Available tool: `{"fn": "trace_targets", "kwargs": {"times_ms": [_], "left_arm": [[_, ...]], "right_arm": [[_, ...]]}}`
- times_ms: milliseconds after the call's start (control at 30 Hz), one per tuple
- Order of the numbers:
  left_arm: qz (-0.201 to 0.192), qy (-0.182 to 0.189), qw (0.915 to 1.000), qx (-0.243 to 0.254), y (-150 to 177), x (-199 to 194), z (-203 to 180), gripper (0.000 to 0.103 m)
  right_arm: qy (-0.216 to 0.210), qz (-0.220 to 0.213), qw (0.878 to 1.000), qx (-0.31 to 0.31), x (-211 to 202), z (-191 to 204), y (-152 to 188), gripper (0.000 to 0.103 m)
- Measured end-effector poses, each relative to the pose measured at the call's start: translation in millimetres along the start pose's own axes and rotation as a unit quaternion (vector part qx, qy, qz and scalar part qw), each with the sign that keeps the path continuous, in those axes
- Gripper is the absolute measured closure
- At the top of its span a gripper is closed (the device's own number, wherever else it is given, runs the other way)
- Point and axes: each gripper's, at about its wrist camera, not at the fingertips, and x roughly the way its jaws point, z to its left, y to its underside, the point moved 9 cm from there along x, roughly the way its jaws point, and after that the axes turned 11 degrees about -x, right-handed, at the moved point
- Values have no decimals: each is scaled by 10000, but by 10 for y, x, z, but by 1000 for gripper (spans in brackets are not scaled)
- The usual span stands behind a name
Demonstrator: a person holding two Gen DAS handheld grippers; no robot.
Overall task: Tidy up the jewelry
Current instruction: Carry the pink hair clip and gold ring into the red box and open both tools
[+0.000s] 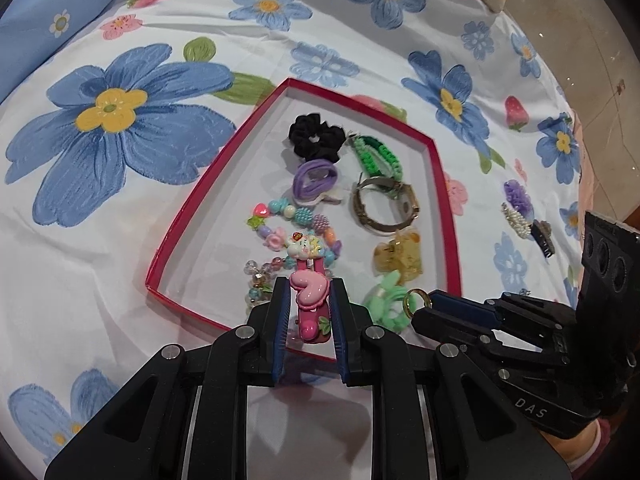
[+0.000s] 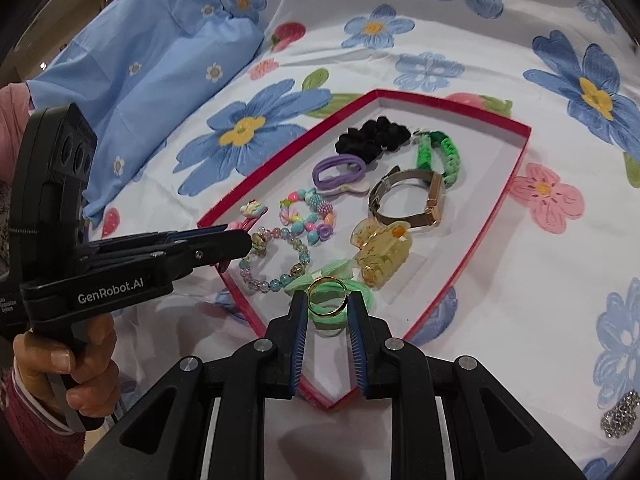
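A shallow red-rimmed box (image 1: 444,184) (image 2: 516,168) lies on a flowered bed sheet. It holds a black scrunchie (image 1: 316,136), a purple hair tie (image 1: 314,178), a green braided band (image 1: 374,152), a watch (image 1: 386,204), bead bracelets (image 1: 296,224), an amber claw clip (image 1: 398,260) and a mint hair tie (image 1: 386,304). My left gripper (image 1: 310,300) is shut on a pink heart hair clip (image 1: 310,290) above the box's near edge. My right gripper (image 2: 326,300) is shut on a gold ring (image 2: 326,296) above the mint hair tie (image 2: 362,296).
A purple flower clip, a pearl clip (image 1: 516,216) and a dark claw clip (image 1: 546,236) lie on the sheet to the right of the box. A rhinestone piece (image 2: 620,420) lies at the far right. A blue pillow (image 2: 140,88) lies at the left.
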Motion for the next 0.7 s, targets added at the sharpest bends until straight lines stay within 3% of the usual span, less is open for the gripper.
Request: {"fn": "trace_targets", "kwargs": {"times_ms": [333,700], "left_arm": [[241,-201,9995,106,53,187,63,85],[262,-174,9995,45,53,205,71,85]], "right_arm": [[18,276,9996,-110,156,-14,33,83],[8,332,9993,-141,166,-33,23,84]]}}
